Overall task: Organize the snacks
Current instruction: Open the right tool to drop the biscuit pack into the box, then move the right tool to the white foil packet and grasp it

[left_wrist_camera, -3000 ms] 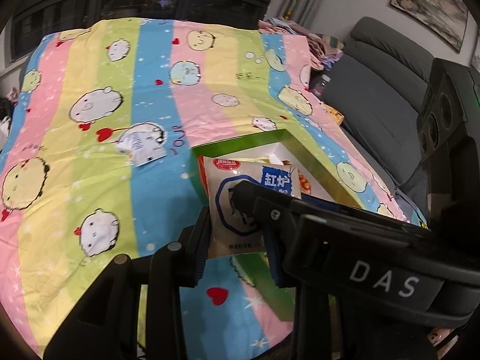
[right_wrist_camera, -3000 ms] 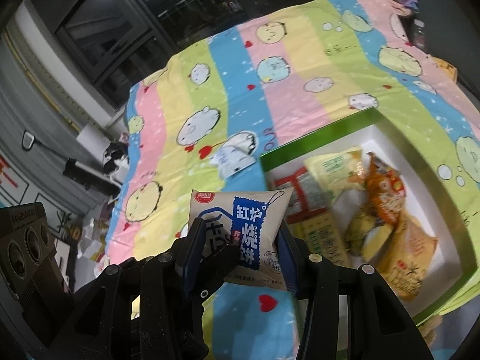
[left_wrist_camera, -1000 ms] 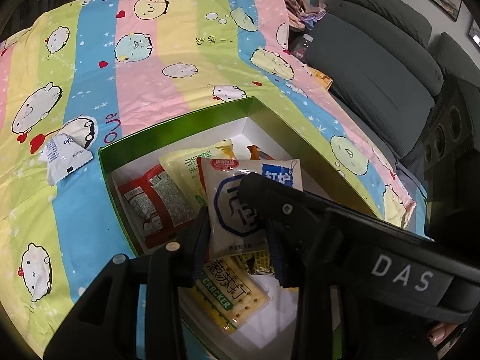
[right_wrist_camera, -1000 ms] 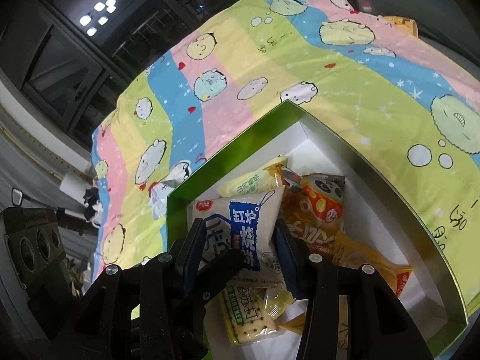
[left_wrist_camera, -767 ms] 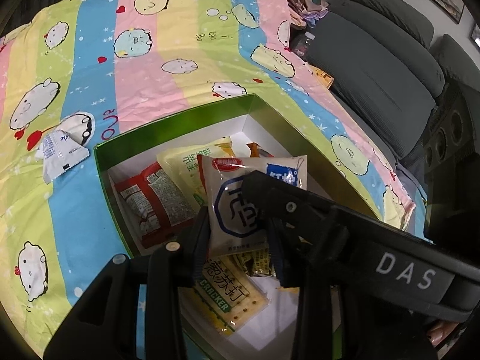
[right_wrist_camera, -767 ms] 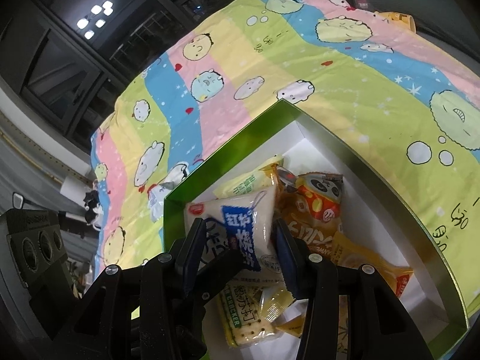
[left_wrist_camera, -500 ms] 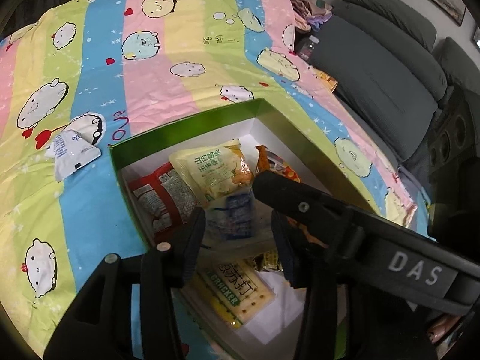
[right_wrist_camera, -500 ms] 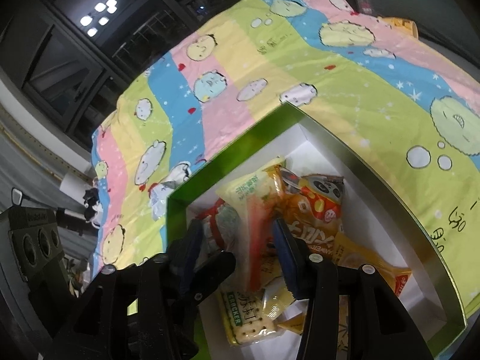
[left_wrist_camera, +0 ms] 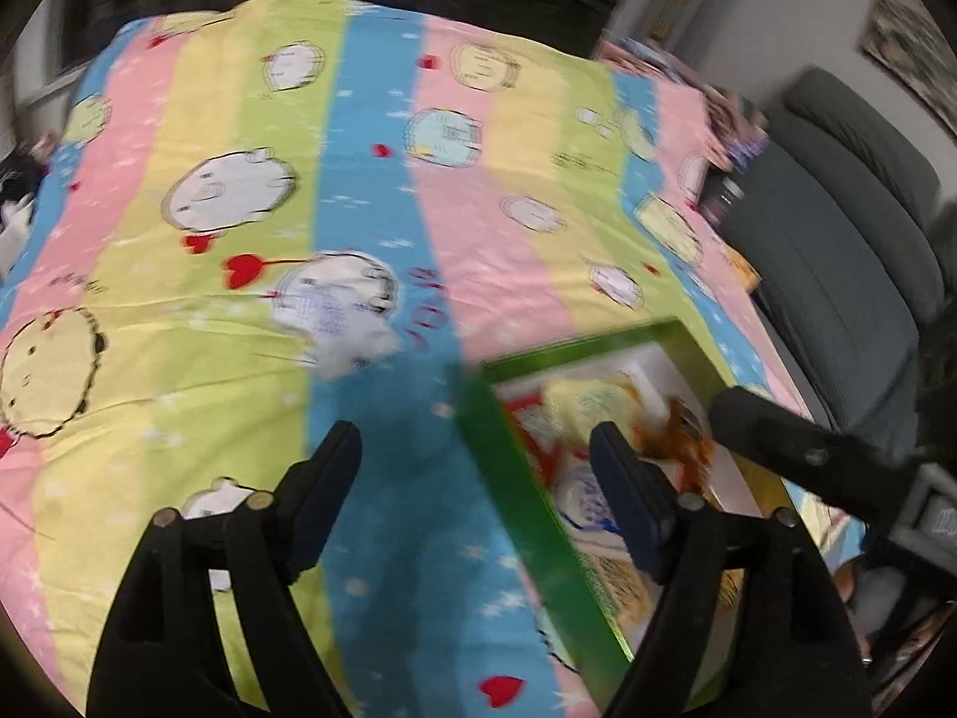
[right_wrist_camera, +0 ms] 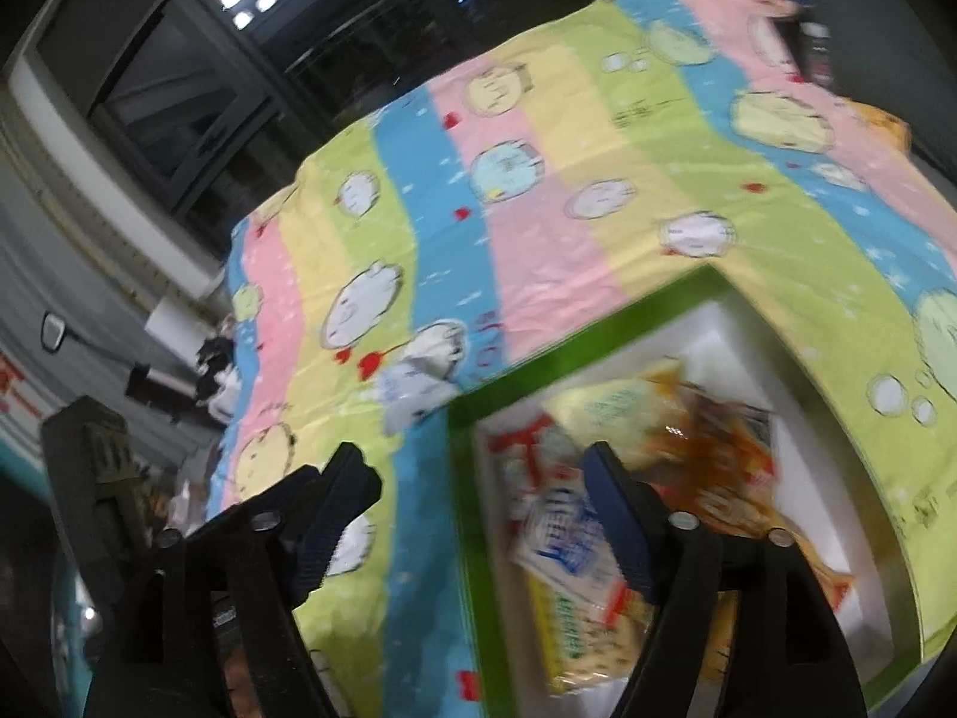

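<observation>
A green box [left_wrist_camera: 508, 449] with a white inside lies on a striped cartoon bedspread [left_wrist_camera: 371, 119]. Several snack packets fill it. A white-and-blue packet [left_wrist_camera: 589, 499] lies loose on top of them. My left gripper [left_wrist_camera: 475, 443] hangs over the box's left rim, its jaws opening, nothing between them. In the right wrist view the same packet [right_wrist_camera: 562, 532] rests beside a yellow packet [right_wrist_camera: 610, 413] and an orange one [right_wrist_camera: 718, 466]. My right gripper [right_wrist_camera: 475, 466] is above the rim of the box [right_wrist_camera: 574, 353], jaws opening and empty. Both views are blurred.
A small white sachet [left_wrist_camera: 341, 323] lies on the bedspread, left of and beyond the box; the right wrist view shows that sachet [right_wrist_camera: 418, 389] too. A grey sofa [left_wrist_camera: 837, 251] runs along the right side. Dark windows stand behind the bed.
Both grippers were shut on the white-and-blue packet over the box. They have let go, the packet has dropped into the box, and both grippers have drawn up and to the left.
</observation>
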`<state>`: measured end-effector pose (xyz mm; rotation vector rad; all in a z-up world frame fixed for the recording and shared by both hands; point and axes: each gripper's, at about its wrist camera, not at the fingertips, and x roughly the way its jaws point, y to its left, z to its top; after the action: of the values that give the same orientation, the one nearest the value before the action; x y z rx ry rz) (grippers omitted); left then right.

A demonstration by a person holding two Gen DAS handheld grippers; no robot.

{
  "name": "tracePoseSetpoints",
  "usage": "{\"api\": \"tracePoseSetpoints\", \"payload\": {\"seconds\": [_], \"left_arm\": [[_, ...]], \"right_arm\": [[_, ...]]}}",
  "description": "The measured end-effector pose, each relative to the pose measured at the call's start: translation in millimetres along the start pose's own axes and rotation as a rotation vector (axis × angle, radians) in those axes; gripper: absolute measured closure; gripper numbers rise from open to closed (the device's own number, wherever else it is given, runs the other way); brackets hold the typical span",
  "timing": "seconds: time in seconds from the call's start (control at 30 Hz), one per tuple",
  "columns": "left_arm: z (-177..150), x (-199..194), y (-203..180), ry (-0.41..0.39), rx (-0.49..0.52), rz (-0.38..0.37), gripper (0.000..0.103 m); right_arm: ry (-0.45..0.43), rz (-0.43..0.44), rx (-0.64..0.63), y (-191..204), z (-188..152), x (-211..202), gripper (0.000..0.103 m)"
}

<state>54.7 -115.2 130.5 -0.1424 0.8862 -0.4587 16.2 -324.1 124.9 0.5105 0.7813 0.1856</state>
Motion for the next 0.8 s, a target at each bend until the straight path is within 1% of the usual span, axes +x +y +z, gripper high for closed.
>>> {"api": "tracePoseSetpoints", "payload": {"seconds": [0.07, 0.1, 0.13, 0.27, 0.33, 0.43, 0.5, 0.57, 0.6, 0.7, 0.73, 0.77, 0.8], "left_arm": [[8, 1, 18, -0.011, -0.060, 0.013, 0.018], [13, 4, 28, -0.012, -0.091, 0.023, 0.018], [15, 5, 34, -0.010, -0.106, 0.031, 0.018], [28, 25, 61, 0.010, -0.163, 0.067, 0.020], [32, 36, 71, 0.019, -0.189, 0.067, 0.021], [39, 55, 87, 0.036, -0.234, 0.047, 0.021], [42, 66, 96, 0.040, -0.271, 0.028, 0.023], [44, 81, 101, 0.073, -0.291, -0.016, 0.025], [44, 87, 102, 0.089, -0.292, -0.027, 0.028], [43, 104, 104, 0.122, -0.294, -0.011, 0.036], [43, 109, 105, 0.136, -0.299, -0.015, 0.037], [42, 116, 107, 0.167, -0.310, -0.029, 0.037], [42, 120, 109, 0.179, -0.315, -0.034, 0.036]], "right_arm": [[0.043, 0.023, -0.021, 12, 13, 12, 0.022], [0.078, 0.038, -0.033, 20, 22, 23, 0.022], [0.105, 0.045, -0.042, 25, 29, 32, 0.022], [0.195, 0.022, -0.098, 49, 53, 76, 0.022], [0.244, 0.019, -0.118, 57, 61, 99, 0.022], [0.321, 0.016, -0.126, 65, 72, 142, 0.022], [0.349, 0.003, -0.135, 69, 78, 167, 0.022], [0.399, -0.029, -0.128, 69, 79, 193, 0.022], [0.415, -0.038, -0.129, 69, 79, 200, 0.022], [0.470, -0.058, -0.154, 69, 77, 229, 0.024], [0.483, -0.061, -0.157, 68, 77, 235, 0.024], [0.494, -0.066, -0.156, 68, 77, 241, 0.025], [0.500, -0.078, -0.147, 66, 76, 247, 0.030]]}}
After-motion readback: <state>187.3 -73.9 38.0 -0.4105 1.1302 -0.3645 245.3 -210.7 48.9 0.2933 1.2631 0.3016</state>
